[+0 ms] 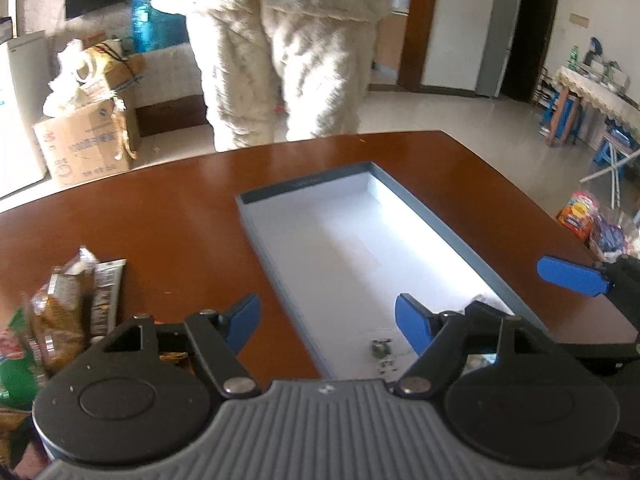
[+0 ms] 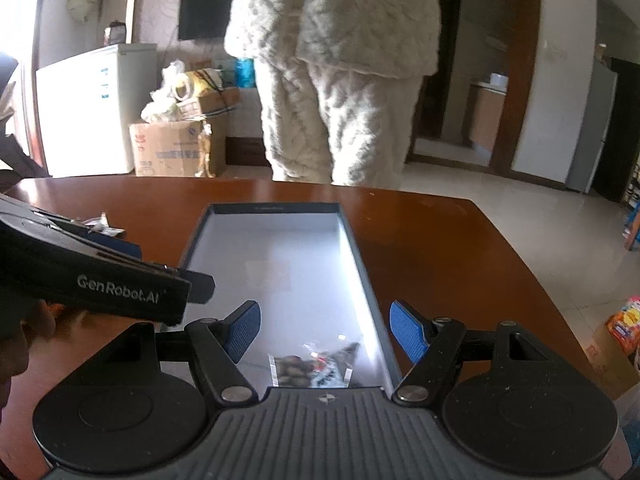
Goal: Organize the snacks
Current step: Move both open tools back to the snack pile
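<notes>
Left wrist view: looked down on a brown bench (image 1: 160, 208) with a long open box (image 1: 440, 222) lying on it. Found the left fingers (image 1: 242, 322) spread wide with nothing between them, hanging over the near end of the box. Saw a small snack pack (image 1: 382, 354) lying on the box floor just below them, touched by neither finger. Probably put there on purpose, as the box looked like the home for the snacks. Spotted a heap of snack bags (image 1: 68, 300) on the bench to the left of the box, not yet tidied. Likely kept on that side to be easy for the left hand to reach.

Right wrist view: found the right fingers (image 2: 406, 330) wide too, and empty, over the same near end of the box. Saw most likely the same snack pack there, clear, with round brown bits inside, lying flat near the right wall. Saw most of the box floor bare, so lots of room for more. Noticed someone in fluffy pale clothes (image 1: 280, 40) standing behind the bench, well apart from the box.

Guessed the next job: reach for the heap, pick up one bag, lay it beside the pack. Called for care, with crinkly bags that could slip.
</notes>
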`<action>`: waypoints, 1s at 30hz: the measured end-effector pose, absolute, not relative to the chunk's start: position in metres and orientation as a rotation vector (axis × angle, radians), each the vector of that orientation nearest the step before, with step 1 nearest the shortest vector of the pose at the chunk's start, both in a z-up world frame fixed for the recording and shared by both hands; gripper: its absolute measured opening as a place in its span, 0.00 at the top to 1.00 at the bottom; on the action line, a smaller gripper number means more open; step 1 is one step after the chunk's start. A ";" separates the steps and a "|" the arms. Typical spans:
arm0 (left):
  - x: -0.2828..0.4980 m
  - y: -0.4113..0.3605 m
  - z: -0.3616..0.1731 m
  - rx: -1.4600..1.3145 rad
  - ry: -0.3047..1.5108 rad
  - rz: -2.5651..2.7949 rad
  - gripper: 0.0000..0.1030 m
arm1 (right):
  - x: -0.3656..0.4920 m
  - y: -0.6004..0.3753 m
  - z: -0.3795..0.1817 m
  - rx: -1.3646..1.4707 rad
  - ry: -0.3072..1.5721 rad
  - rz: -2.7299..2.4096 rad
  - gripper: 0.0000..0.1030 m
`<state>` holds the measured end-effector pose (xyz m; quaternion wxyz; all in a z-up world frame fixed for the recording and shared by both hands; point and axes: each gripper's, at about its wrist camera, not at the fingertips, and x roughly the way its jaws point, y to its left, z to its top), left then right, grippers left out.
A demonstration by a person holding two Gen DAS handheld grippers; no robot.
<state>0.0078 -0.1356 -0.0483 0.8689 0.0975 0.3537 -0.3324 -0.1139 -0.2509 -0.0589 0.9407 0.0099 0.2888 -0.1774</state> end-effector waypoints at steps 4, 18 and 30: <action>0.009 -0.110 -0.042 0.197 0.732 -0.644 0.28 | -0.109 -0.238 -0.056 0.017 0.589 -0.339 0.31; 0.022 0.010 -0.032 0.144 0.725 -0.460 0.28 | -0.079 -0.171 -0.049 0.004 0.588 -0.200 0.30; 0.042 0.088 -0.033 0.160 0.724 -0.363 0.27 | -0.046 -0.121 -0.050 -0.002 0.608 -0.098 0.30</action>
